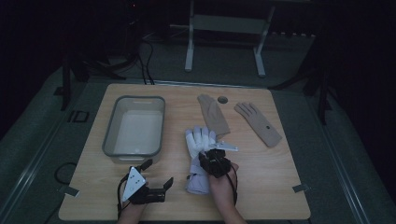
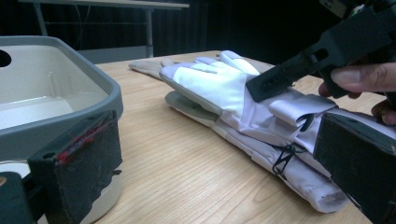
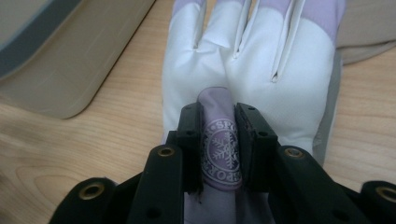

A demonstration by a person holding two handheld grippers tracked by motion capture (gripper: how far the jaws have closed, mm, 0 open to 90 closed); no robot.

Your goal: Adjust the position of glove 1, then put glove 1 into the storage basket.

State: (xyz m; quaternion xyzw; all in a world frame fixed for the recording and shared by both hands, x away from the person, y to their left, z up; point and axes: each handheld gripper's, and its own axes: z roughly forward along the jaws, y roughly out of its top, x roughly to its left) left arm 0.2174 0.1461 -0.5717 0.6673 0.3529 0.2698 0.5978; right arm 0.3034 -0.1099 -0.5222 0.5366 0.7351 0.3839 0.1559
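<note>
So the white glove (image 1: pixel 200 156) is lying flat on the wooden table (image 1: pixel 275 186), roughly in the middle and toward the person's edge, fingers pointing away from them. In the left gripper view it looks like two white gloves stacked, one on top of the other, with a little black clip at the cuff end. The palm part is white with pale lilac patches, and there's a lilac strap (image 3: pixel 222 149) with a round snowflake logo across the wrist.

The right gripper (image 3: pixel 219 140) is down on the glove and its jaws are squeezed together on that strap. You can see the strap pinched up between the two black pads in the right gripper view, both pads touching it. The person's right hand (image 1: pixel 224 184) comes in from the near edge, sitting over the cuff.

The left gripper (image 1: pixel 156 173) rests on the table just left of the glove, near the front edge, jaws standing well apart with nothing between them. It's close to the near end of the grey tub (image 1: pixel 112 126).

That tub is a rectangular grey plastic bin, sitting left of the glove, nothing obvious inside.

Further back there are two tan gloves: one (image 1: pixel 213 114) just beyond the white glove's fingertips, pretty much touching or overlapping them, and another (image 1: pixel 258 123) off to the right, well apart. A small dark round spot (image 1: pixel 222 100) sits on the table between their far ends.
</note>
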